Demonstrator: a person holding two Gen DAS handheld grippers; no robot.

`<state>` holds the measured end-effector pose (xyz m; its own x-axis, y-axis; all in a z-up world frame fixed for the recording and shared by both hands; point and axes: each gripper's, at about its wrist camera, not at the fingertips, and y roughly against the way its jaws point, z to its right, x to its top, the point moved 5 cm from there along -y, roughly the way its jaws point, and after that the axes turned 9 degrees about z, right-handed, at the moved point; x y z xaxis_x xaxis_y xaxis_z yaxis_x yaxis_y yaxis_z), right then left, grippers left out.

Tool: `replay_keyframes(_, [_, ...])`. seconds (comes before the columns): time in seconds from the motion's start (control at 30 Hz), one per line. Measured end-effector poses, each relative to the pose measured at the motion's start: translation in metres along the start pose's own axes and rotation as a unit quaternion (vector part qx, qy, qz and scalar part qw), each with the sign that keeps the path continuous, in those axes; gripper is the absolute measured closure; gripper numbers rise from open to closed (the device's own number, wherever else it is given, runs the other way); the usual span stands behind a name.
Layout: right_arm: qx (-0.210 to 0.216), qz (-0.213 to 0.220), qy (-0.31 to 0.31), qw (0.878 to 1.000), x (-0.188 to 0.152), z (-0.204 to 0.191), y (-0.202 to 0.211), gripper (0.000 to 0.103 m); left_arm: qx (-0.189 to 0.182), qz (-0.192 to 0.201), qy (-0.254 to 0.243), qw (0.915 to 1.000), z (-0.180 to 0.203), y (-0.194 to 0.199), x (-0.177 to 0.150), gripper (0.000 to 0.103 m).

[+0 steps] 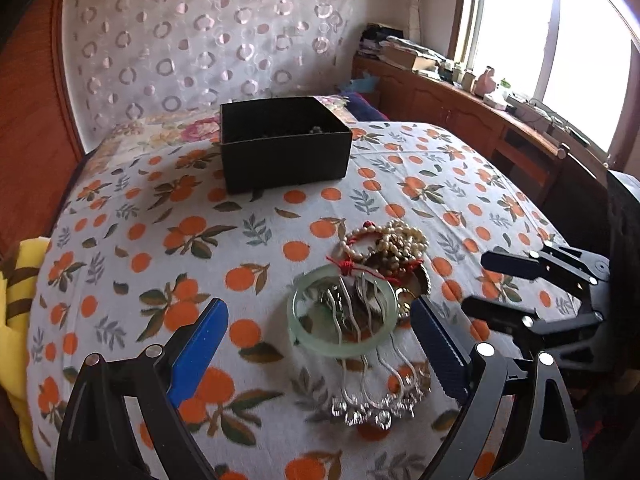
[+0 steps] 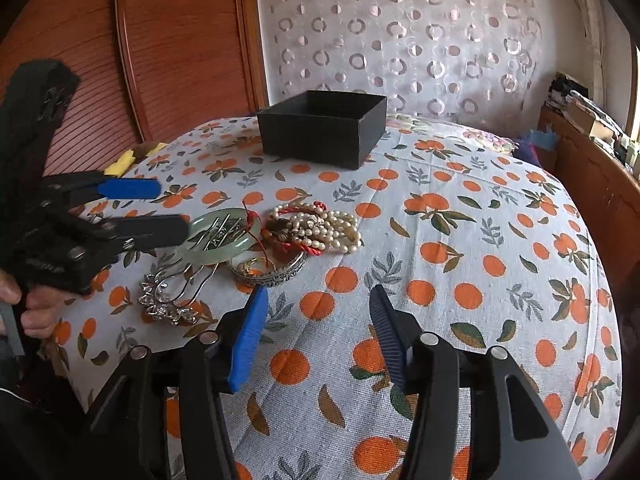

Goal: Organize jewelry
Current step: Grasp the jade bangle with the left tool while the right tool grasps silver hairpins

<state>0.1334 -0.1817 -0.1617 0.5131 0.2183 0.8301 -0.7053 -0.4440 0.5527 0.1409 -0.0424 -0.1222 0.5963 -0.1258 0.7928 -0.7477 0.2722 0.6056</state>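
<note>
A pile of jewelry lies on the orange-print cloth. It holds a pale green jade bangle (image 1: 342, 316) (image 2: 218, 238), a silver hair comb (image 1: 374, 376) (image 2: 176, 296) threaded through the bangle, pearl strands (image 1: 400, 240) (image 2: 324, 230), a red cord bracelet (image 2: 298, 246) and a silver bangle (image 2: 272, 270). A black open box (image 1: 282, 144) (image 2: 324, 128) stands farther back, with something small inside. My left gripper (image 1: 320, 316) (image 2: 172, 210) is open, its fingers either side of the jade bangle. My right gripper (image 2: 318, 302) (image 1: 476, 284) is open and empty, right of the pile.
A yellow cloth (image 1: 16, 304) lies at the table's left edge. A wooden cabinet (image 1: 472, 112) with clutter runs under the window on the right. A patterned curtain (image 2: 400, 40) and wooden panel (image 2: 172, 40) stand behind the table.
</note>
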Motion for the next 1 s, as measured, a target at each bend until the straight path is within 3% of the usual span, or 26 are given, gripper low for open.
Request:
replay_keyframes(0.6, [0.013,-0.001,-0.012,1.000,0.000,0.002,-0.002,0.048,-0.029,-0.058,-0.037,0.9972,0.016,-0.045,-0.005,0.015])
replay_keyframes(0.63, [0.014,-0.002,-0.012,1.000,0.000,0.002,-0.002,0.048,-0.032,-0.060,-0.039,0.9969,0.016,-0.046,-0.005,0.021])
replay_keyframes(0.67, [0.014,-0.003,-0.012,1.000,-0.001,0.002,-0.002,0.048,-0.035,-0.062,-0.041,0.9966,0.015,-0.045,-0.004,0.033])
replay_keyframes(1.0, [0.008,-0.004,-0.009,1.000,-0.001,0.002,-0.003,0.048,-0.015,-0.028,-0.035,0.9989,0.000,-0.020,0.001,0.035])
